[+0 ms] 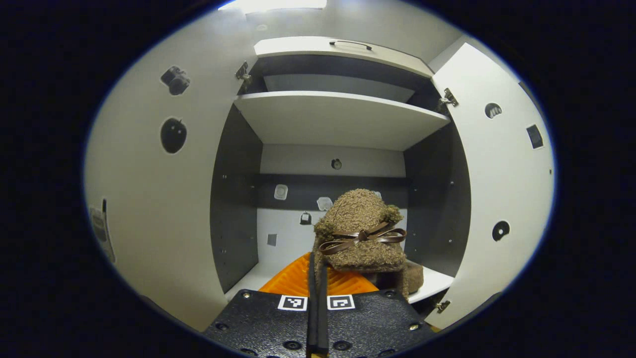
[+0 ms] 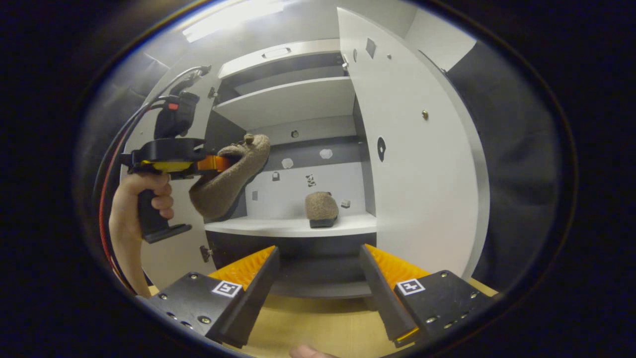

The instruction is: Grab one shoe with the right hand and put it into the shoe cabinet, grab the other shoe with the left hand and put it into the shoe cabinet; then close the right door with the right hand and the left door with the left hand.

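White shoe cabinet, both doors open. Your left hand-held gripper grips a fuzzy brown shoe; your right hand-held gripper is spread, facing the other shoe on the shelf.

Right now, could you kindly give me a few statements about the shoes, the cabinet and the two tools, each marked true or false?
1. One shoe already rests on the cabinet's lower shelf. True.
2. The left tool is empty. False: it is shut on the other shoe, held up before the cabinet.
3. The right tool is open and holds nothing. True.
4. The right door is closed. False: it stands open.
5. The held shoe bears a brown bow. True.
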A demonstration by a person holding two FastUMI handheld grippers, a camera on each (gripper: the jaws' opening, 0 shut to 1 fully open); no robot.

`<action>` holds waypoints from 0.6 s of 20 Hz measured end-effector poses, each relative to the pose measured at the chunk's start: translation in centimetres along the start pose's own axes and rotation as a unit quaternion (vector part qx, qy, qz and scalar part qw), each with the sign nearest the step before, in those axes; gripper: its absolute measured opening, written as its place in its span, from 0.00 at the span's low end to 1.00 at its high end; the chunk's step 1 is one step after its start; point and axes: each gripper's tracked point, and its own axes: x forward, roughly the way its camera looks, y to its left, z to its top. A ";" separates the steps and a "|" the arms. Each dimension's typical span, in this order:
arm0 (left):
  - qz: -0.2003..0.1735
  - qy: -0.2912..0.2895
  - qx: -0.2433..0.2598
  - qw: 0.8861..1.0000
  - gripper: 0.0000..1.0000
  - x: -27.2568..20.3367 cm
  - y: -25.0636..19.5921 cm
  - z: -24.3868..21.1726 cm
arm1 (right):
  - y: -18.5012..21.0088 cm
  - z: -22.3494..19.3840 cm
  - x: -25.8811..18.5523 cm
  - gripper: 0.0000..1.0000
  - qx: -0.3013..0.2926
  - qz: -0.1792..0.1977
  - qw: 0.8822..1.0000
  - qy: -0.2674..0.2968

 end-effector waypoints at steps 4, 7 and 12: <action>0.002 -0.003 -0.026 1.000 0.00 4.8 -0.2 0.3 | -0.5 0.0 0.0 0.96 0.006 0.004 1.000 0.000; 0.023 0.012 -0.021 0.999 0.00 7.6 0.9 -2.3 | -0.6 0.2 0.1 0.97 0.017 0.010 1.000 -0.005; 0.031 0.062 -0.024 0.997 0.00 10.4 1.9 -7.5 | -0.6 -0.6 0.2 0.99 0.021 0.011 1.000 0.001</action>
